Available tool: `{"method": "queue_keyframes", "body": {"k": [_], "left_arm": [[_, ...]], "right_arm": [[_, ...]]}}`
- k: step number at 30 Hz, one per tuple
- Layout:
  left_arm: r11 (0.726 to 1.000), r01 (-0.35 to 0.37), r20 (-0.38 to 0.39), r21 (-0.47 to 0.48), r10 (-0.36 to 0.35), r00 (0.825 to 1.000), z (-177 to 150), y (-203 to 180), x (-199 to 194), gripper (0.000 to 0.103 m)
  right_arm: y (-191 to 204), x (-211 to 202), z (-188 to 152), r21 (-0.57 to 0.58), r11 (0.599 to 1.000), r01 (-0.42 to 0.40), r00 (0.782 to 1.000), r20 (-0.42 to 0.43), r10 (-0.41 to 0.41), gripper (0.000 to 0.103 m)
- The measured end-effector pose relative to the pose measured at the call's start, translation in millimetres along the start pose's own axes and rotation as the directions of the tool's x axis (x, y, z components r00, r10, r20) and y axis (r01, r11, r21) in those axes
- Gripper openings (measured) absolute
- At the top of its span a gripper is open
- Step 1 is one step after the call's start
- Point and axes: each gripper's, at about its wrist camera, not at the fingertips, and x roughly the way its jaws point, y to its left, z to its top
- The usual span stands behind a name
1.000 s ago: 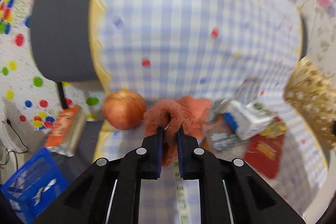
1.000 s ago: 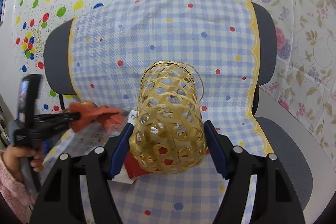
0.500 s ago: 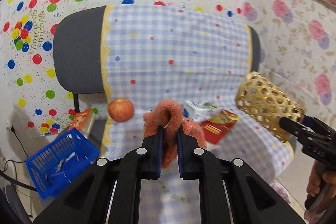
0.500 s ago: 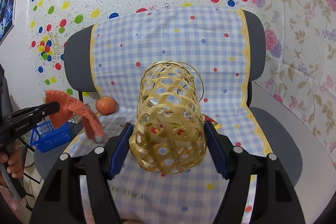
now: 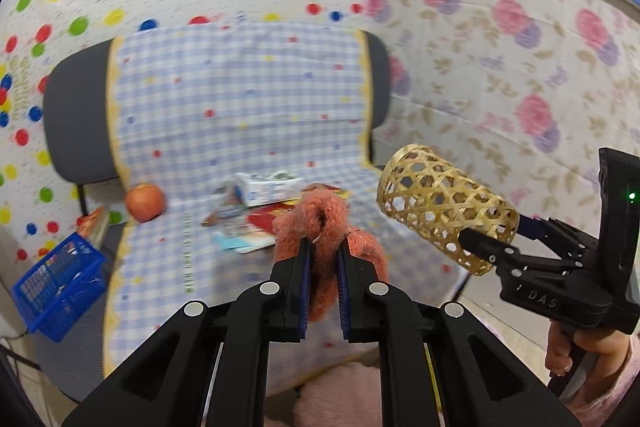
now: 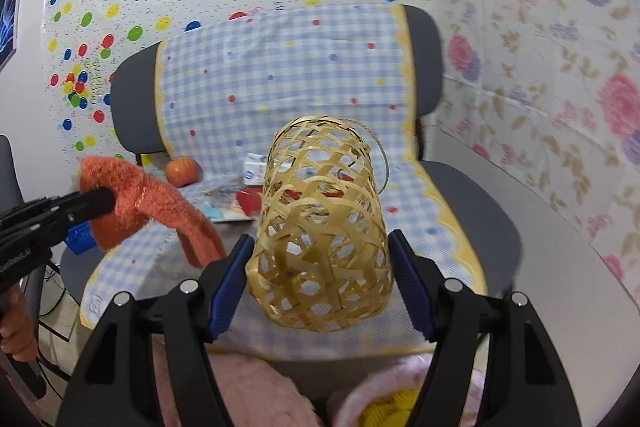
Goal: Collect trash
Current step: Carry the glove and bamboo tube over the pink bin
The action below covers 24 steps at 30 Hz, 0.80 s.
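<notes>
My left gripper (image 5: 322, 255) is shut on a fuzzy orange cloth (image 5: 326, 227), held in the air in front of the chair; the same cloth (image 6: 140, 199) hangs at the left of the right wrist view. My right gripper (image 6: 320, 259) is clamped on a woven bamboo basket (image 6: 320, 227), lying on its side between the pads. That basket (image 5: 444, 211) shows to the right of the cloth in the left wrist view. On the seat lie a white carton (image 5: 268, 187), red and blue wrappers (image 5: 260, 227) and an apple (image 5: 145, 202).
A grey office chair (image 6: 128, 115) draped with a blue checked cloth (image 6: 280, 67) stands against dotted and flowered wall coverings. A blue plastic crate (image 5: 56, 283) sits on the floor left of the chair. A hand (image 5: 576, 351) in a pink sleeve holds the right gripper.
Both grippers have drawn back from the seat. The orange cloth came up off the wrappers with the left gripper. The chair now looks smaller and the basket has come into the left wrist view.
</notes>
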Motion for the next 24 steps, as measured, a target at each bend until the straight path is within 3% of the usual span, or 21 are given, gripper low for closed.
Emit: {"method": "queue_keyframes", "body": {"k": [8, 14, 24], "left_arm": [[0.991, 0.117, -0.022, 0.070, -0.116, 0.993, -17.1, -57.8, 2.6, 0.012], [0.962, 0.235, -0.084, 0.135, -0.225, 0.971, -38.7, -105.7, 14.2, 0.012], [0.930, 0.323, -0.174, 0.178, -0.293, 0.940, -65.4, -152.6, 41.7, 0.013]], "right_arm": [[-35.3, -43.6, -40.0, 0.040, 0.993, 0.109, 0.994, -0.011, -0.109, 0.068], [-60.0, -68.8, -72.7, 0.082, 0.977, 0.196, 0.980, -0.051, -0.193, 0.068], [-93.9, -88.7, -115.2, 0.135, 0.948, 0.289, 0.955, -0.114, -0.275, 0.068]]}}
